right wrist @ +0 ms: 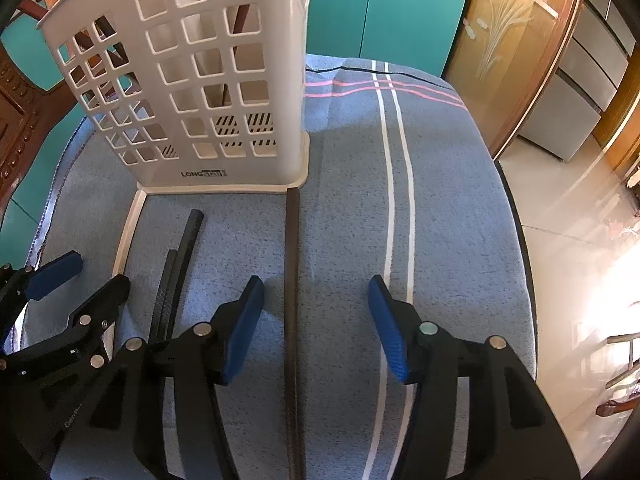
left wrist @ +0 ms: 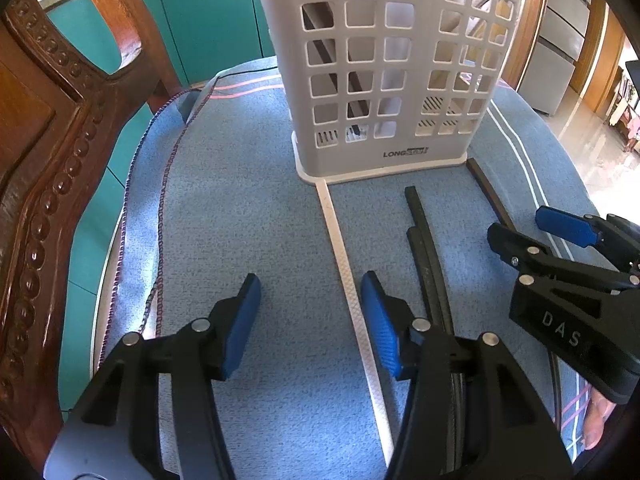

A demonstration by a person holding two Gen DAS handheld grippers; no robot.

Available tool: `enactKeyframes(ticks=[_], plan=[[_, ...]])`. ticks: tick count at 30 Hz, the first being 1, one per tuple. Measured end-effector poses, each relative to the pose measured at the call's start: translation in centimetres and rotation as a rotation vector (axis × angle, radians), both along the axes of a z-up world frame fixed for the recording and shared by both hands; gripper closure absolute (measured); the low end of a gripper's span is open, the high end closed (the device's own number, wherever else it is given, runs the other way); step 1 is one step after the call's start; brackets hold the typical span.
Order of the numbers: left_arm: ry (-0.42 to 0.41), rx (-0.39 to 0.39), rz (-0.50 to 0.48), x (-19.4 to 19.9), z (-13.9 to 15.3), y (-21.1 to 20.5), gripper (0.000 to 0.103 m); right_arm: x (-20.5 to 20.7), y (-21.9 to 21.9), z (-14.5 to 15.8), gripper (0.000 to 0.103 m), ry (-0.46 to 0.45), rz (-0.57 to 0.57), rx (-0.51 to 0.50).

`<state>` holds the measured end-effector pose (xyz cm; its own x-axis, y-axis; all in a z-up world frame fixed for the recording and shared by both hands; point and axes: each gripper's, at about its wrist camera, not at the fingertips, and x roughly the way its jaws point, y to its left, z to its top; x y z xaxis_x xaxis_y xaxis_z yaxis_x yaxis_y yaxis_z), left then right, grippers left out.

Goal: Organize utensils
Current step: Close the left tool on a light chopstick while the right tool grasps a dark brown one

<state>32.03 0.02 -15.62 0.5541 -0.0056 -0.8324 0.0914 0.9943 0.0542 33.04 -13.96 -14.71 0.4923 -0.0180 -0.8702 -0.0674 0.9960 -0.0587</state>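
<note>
The open right gripper (right wrist: pixel 316 328) hovers astride a black chopstick (right wrist: pixel 292 280) lying on the blue cloth (right wrist: pixel 460 220), near the white basket (right wrist: pixel 192 80).

Open blue cloth (left wrist: pixel 240 208) left of white chopstick (left wrist: pixel 348 280); caddy (left wrist: pixel 384 68) blocking ahead.

Home kitchen, teal cabinets (right wrist: pixel 384 12), carved chair (left wrist: pixel 44 168)

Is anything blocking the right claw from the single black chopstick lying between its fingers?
Nothing visible does. The right claw is open, and the black chopstick lies bare on the blue cloth between its fingers, its far tip touching the base of the white utensil holder.
</note>
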Motion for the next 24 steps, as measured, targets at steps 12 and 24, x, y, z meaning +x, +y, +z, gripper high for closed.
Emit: enactKeyframes(ticks=[12,24], plan=[[0.000,0.008,0.009,-0.1,0.0,-0.1,0.045,-0.2,-0.5,0.2,0.048,0.008,0.011,0.012],[0.012,-0.076,-0.077,-0.2,0.0,-1.1,0.093,-0.6,0.2,0.6,0.096,0.022,0.056,0.050]])
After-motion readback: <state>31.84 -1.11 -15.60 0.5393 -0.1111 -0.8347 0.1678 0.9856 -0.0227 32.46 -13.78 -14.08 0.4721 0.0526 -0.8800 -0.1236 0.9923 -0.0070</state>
